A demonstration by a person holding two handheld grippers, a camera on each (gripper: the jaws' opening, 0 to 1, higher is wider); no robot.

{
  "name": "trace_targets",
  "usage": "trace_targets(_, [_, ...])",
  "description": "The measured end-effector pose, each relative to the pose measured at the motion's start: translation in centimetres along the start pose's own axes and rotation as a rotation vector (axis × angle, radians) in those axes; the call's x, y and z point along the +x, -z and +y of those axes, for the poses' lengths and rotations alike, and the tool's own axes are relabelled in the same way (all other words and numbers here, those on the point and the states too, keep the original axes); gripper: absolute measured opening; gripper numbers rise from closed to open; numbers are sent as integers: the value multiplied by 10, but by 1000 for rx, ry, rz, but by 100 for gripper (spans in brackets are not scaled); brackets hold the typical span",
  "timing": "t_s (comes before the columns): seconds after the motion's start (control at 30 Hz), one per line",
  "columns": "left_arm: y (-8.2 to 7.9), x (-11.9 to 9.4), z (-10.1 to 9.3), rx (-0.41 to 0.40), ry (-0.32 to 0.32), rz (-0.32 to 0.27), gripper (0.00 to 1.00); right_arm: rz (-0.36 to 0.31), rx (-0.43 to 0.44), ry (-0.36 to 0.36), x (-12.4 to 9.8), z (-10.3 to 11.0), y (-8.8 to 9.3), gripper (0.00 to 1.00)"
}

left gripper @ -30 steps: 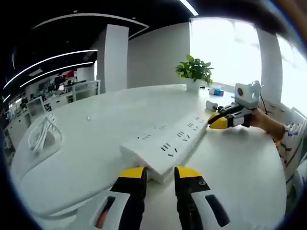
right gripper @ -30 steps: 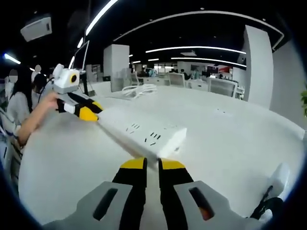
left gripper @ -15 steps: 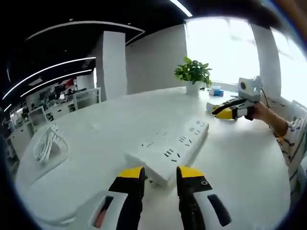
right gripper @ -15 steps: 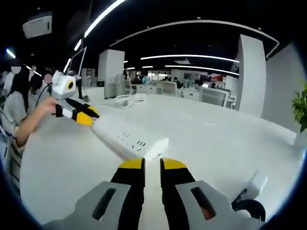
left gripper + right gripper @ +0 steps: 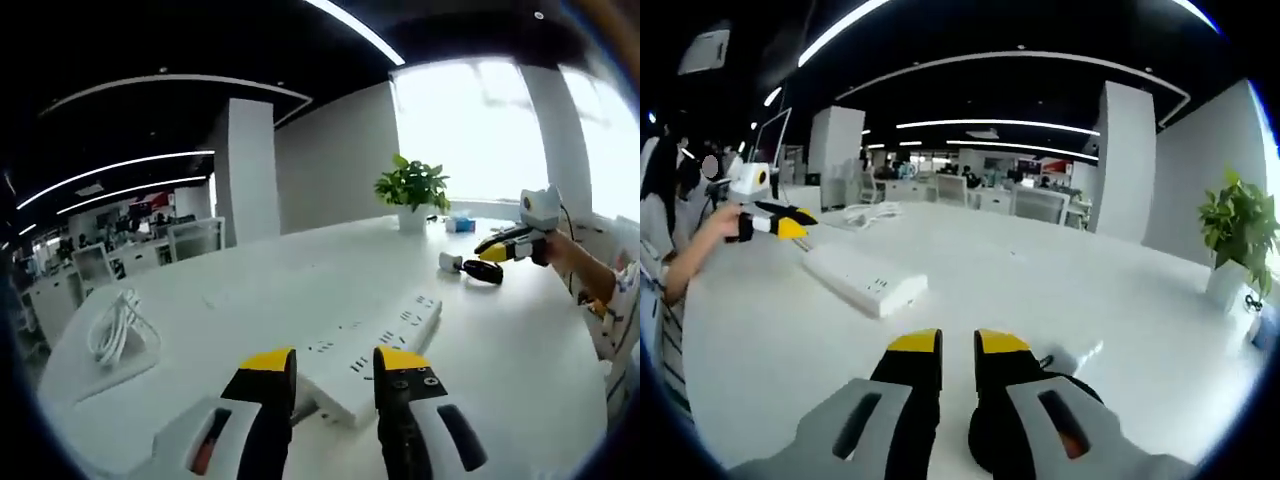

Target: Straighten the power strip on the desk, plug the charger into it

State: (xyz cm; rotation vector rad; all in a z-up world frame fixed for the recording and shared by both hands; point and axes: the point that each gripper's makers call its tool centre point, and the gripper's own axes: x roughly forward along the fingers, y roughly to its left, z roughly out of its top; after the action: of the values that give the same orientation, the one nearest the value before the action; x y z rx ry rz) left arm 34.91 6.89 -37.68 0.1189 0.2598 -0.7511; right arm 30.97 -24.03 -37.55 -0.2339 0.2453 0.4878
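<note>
Item one, the power strip (image 5: 375,345): a long white bar with several rows of sockets facing up, lying flat on the white bench (image 5: 250,290); in the left gripper view its near end sits just beyond your left gripper (image 5: 335,365) and it runs away toward the upper right, while in the right gripper view the power strip (image 5: 862,280) lies well ahead and to the left, one short end turned toward the camera. Item two, the charger (image 5: 1065,365): a white block with a dark coiled cable, resting on the bench just beyond your right gripper (image 5: 958,345) and partly hidden behind its right jaw; in the left gripper view the charger (image 5: 470,267) lies past the far end of the strip, apart from it. Item three, your left gripper: yellow-tipped jaws parted by a narrow gap, nothing between them, hovering at the strip's near end. Item four, your right gripper: jaws likewise slightly apart and empty; seen from the left gripper view, it (image 5: 492,252) is held in your hand above the charger. Item five, a bundle of white cable (image 5: 118,328) lying on the bench far to the left of the strip. Item six, a potted green plant (image 5: 412,190) at the far edge of the bench, by the bright window.
</note>
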Motion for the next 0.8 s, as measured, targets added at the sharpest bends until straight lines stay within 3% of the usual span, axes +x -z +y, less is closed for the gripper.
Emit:
trace_targets(0.3, [-3, 2, -5, 26, 12, -2, 31, 127, -30, 73, -16, -7, 28, 15])
trace_targets(0.57, [-3, 1, -9, 36, 21, 1, 32, 230, -36, 69, -14, -13, 43, 17])
trace_targets(0.8, [-2, 1, -12, 43, 27, 5, 32, 270, -29, 54, -9, -16, 52, 18])
